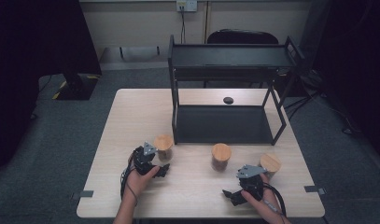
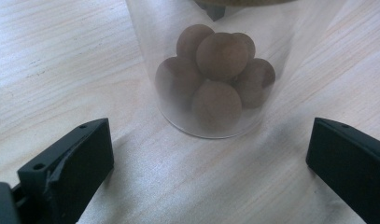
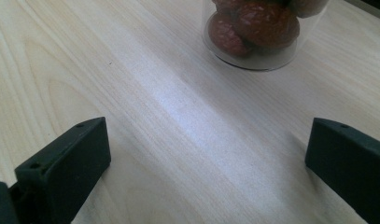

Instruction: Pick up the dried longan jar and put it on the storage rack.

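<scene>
- Left gripper view: my left tool (image 2: 211, 154) stands with jaws wide apart, a jar (image 2: 215, 70) of brown balls just ahead between them, lined up for a grasp.
- My right tool (image 3: 206, 158) is likewise spread, its jar (image 3: 260, 32) farther ahead on the desk (image 3: 145, 93).

Table (image 1: 131, 116): pale wood, smooth, slight sheen. Jars (image 2: 211, 70): clear glass or plastic, hard to tell, w/ wooden lids (image 1: 221, 150). Rack (image 1: 229, 84): matt black metal.
</scene>
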{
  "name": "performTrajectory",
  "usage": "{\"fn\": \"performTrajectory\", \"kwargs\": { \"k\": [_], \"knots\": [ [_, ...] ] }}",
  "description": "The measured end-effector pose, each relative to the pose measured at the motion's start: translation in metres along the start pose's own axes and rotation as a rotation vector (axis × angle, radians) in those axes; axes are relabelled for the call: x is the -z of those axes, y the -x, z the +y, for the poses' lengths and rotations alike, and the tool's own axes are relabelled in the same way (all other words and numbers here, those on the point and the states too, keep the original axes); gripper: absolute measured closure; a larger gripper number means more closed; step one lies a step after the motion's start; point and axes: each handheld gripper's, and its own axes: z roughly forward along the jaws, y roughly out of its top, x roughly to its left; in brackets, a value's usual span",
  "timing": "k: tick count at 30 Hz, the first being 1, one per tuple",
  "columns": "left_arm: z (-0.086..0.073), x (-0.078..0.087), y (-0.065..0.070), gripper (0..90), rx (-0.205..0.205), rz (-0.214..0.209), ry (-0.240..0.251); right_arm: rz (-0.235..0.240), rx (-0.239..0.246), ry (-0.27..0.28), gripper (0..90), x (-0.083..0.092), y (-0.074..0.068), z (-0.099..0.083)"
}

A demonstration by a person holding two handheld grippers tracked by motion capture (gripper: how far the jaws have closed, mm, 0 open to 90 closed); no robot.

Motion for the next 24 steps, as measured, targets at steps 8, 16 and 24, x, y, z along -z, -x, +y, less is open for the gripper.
{"fn": "performTrajectory", "kwargs": {
  "k": [8,16,24],
  "knots": [
    [0.0001,0.0001,-0.0002,0.4,0.001,-0.001,0.0,0.0,0.0,0.0,0.0,0.0,0.0,0.0],
    [0.0001,0.0001,-0.0002,0.4,0.001,0.0,0.0,0.0,0.0,0.0,0.0,0.0,0.0,0.0],
    [0.0004,0.0,-0.0007,0.5,0.012,0.0,0.005,0.0,0.0,0.0,0.0,0.0,0.0,0.0]
  ]
}}
